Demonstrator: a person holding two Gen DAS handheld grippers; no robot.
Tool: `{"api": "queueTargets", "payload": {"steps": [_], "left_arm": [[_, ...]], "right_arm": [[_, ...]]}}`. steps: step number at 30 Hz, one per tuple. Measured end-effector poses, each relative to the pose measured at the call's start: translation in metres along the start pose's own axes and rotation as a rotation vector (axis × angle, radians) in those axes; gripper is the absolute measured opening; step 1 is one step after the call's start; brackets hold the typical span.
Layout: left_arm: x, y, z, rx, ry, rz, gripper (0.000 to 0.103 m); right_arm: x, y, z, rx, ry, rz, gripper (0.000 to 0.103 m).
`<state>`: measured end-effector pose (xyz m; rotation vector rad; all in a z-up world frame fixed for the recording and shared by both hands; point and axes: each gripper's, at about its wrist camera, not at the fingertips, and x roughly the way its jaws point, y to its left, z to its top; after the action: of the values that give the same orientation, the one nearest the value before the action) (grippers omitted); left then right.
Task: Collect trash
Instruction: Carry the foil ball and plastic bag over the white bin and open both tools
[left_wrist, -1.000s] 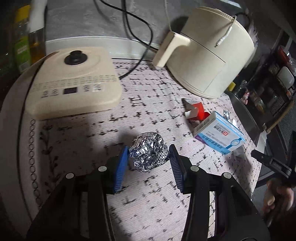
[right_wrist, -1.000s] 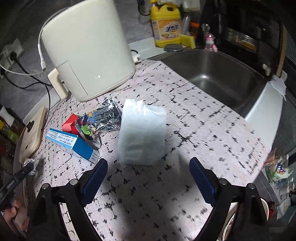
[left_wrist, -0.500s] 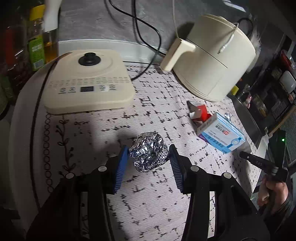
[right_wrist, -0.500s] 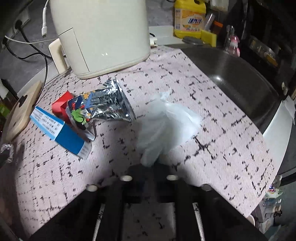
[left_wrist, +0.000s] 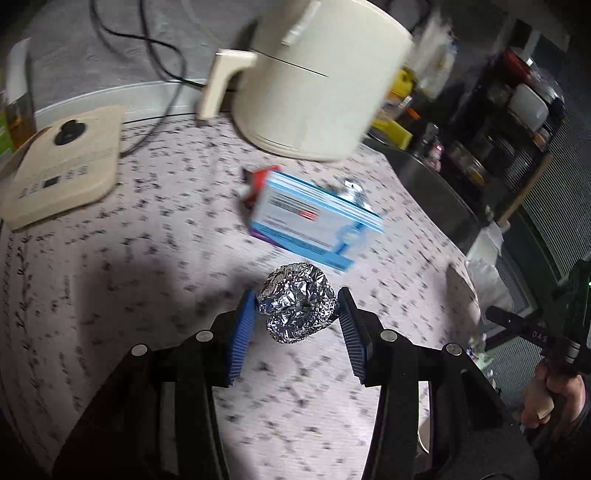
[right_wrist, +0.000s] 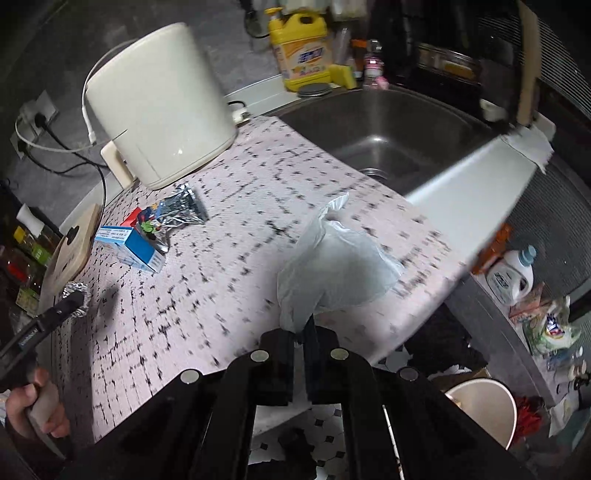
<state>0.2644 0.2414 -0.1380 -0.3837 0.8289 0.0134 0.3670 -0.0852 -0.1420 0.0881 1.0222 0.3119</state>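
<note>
Patterned matting is covering the bench (left_wrist: 110, 280) in the left wrist view, with a cream appliance (left_wrist: 314, 81) and a flat cream cooker (left_wrist: 62, 173) standing at the back. The left hand-held gripper (left_wrist: 297, 325) is gripping a crumpled foil ball (left_wrist: 297, 306) between its blue pads (left_wrist: 242, 328), jaws partly apart around it. A blue and white box (left_wrist: 314, 221) is lying just beyond the ball.

From the right wrist view, the same bench (right_wrist: 221, 295) is running up to a steel sink (right_wrist: 388, 140). The right hand-held gripper (right_wrist: 301, 354) is pinching the neck of a pale plastic bag (right_wrist: 336, 269), jaws nearly together, the bag hanging directly ahead of the fingers. A silver snack wrapper (right_wrist: 181, 210) is lying near the box (right_wrist: 129, 247), well apart from this gripper.
</note>
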Motion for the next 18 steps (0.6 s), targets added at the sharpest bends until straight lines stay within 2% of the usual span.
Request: {"api": "queueTargets", "payload": {"steps": [7, 18], "left_arm": [[0.015, -0.076, -0.025, 0.069, 0.045, -0.059, 0.045], [0.031, -0.187, -0.063, 0.184, 0.100, -0.142, 0.045]], "right_arm": [[-0.044, -0.073, -0.036, 0.089, -0.007, -0.035, 0.005], [-0.085, -0.180, -0.099, 0.222, 0.020, -0.098, 0.006]]}}
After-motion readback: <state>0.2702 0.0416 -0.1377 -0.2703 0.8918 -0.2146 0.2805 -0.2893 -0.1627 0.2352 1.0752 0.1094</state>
